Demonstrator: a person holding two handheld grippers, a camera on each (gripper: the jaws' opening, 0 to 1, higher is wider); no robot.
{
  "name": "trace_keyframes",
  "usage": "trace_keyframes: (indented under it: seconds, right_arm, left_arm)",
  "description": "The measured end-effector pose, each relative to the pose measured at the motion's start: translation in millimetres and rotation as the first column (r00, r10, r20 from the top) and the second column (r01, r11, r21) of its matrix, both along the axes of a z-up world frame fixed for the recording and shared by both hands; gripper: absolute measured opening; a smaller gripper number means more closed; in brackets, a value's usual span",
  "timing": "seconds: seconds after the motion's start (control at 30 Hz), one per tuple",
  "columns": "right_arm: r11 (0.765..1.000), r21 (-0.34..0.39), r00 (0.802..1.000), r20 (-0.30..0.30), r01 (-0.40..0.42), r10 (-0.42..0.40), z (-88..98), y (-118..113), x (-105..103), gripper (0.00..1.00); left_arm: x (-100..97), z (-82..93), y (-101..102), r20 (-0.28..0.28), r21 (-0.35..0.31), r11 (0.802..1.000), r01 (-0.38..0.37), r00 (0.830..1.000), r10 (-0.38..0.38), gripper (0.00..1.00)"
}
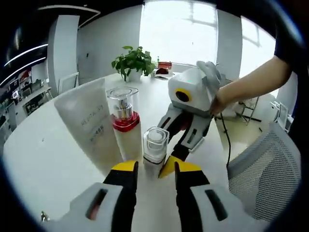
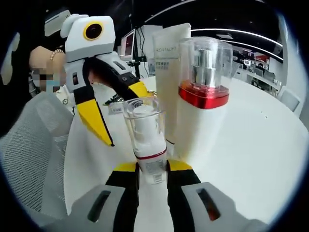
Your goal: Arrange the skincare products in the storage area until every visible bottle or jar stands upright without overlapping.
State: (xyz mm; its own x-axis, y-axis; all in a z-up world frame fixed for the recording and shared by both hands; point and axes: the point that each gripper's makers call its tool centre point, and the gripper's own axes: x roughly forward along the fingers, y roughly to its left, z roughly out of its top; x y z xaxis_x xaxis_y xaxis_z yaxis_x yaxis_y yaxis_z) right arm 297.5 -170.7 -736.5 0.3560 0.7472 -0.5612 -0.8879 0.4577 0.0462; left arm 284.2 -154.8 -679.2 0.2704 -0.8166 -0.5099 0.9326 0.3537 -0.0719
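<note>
Yellow-tipped and nearest the lens, the right gripper (image 2: 152,169) rises from six o'clock in the right gripper view, its jaws clamped on the base of the small clear-capped bottle (image 2: 145,140). That low grip looks chosen to keep the bottle vertical while it is settled on the table (image 2: 251,145), so I judge this to be the placing step.

By size, the white tube (image 2: 169,72) comes first, standing on its cap at twelve o'clock behind the rest. It seems parked at the back so that it hides nothing shorter. Next, the red-collared pump bottle (image 2: 203,96) stands upright at one o'clock, just beside the tube and in front of it. The small bottle, shortest of the three, is upright at the front, close to the pump bottle. I cannot tell whether they touch.

In the left gripper view, the left gripper (image 1: 154,171) has its jaws apart and holds nothing. It points at the small bottle from the opposite side, probably ready to steady it. The potted plant (image 1: 133,62) sits far off at twelve o'clock.

All three products look upright, so the task seems nearly done. Releasing without tipping the small bottle is what remains.
</note>
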Motion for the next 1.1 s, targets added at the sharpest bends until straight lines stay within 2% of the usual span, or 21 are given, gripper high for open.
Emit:
trace_keyframes:
  seconds: [0.3, 0.5, 0.93, 1.1]
  right_arm:
    - [0.999, -0.034, 0.999, -0.034, 0.037, -0.038, -9.8, -11.8, -4.7, 0.23]
    - [0.996, -0.046, 0.996, -0.041, 0.075, -0.077, -6.2, -19.5, -11.7, 0.32]
    - [0.988, -0.065, 0.99, -0.016, 0.139, -0.14, 9.3, -15.8, -39.2, 0.51]
    - [0.984, -0.067, 0.986, 0.001, 0.166, -0.167, 19.0, -11.5, -48.9, 0.57]
  left_arm:
    - [-10.8, -3.4, 16.2, -0.023, 0.018, 0.999, -0.035, 0.999, 0.035, 0.31]
    - [-15.1, -3.2, 26.4, -0.033, 0.028, 0.998, -0.063, 0.997, 0.064, 0.38]
    - [-39.9, -2.3, 53.5, -0.098, 0.059, 0.99, -0.127, 0.986, 0.132, 0.47]
    - [-48.8, -3.4, 66.6, -0.118, 0.075, 0.983, -0.166, 0.978, 0.174, 0.57]
